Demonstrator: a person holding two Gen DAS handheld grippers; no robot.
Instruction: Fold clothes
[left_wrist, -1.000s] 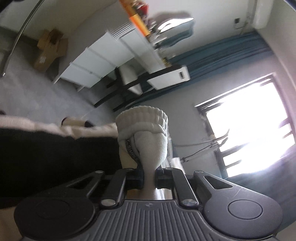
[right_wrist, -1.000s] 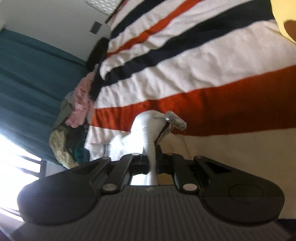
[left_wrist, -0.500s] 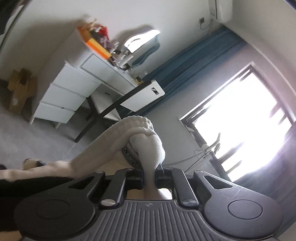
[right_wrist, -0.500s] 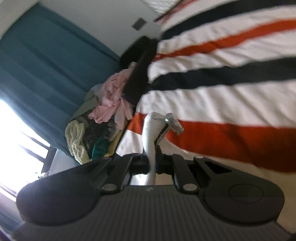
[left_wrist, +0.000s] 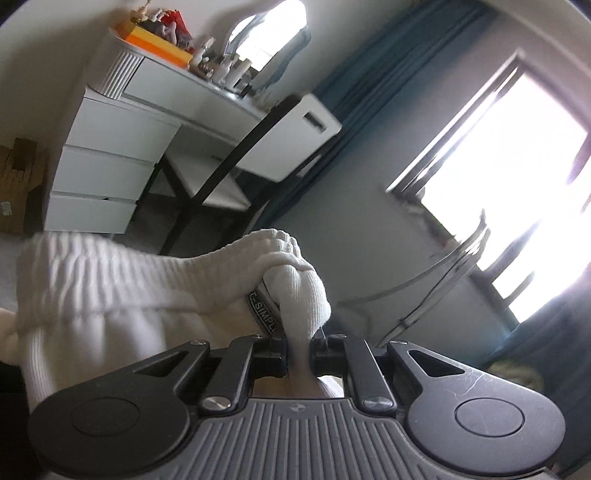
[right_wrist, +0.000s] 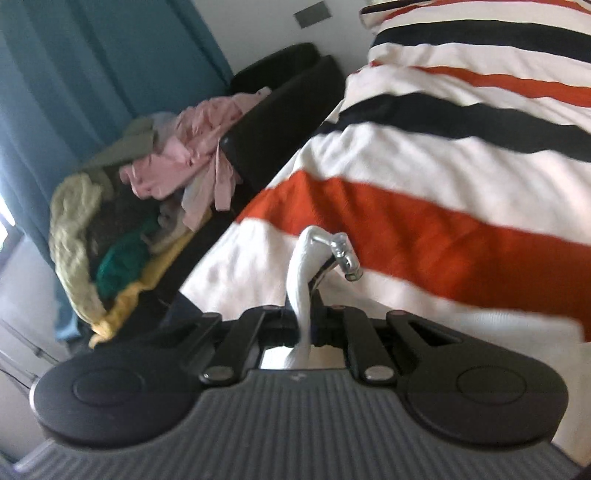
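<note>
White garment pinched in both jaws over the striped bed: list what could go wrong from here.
1. The left gripper holds only a narrow bunch of the white garment near its ribbed band; the thick knit could slip out.
2. The right gripper pinches a thin edge beside the metal zipper pull; the dangling pull may snag.
3. The clothes pile lies beside the striped bed cover; a low pass could drag it.

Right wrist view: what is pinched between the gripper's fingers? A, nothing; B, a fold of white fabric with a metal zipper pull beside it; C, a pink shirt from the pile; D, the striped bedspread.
B: the right gripper is shut on a fold of white fabric, with a metal zipper pull beside it.
</note>
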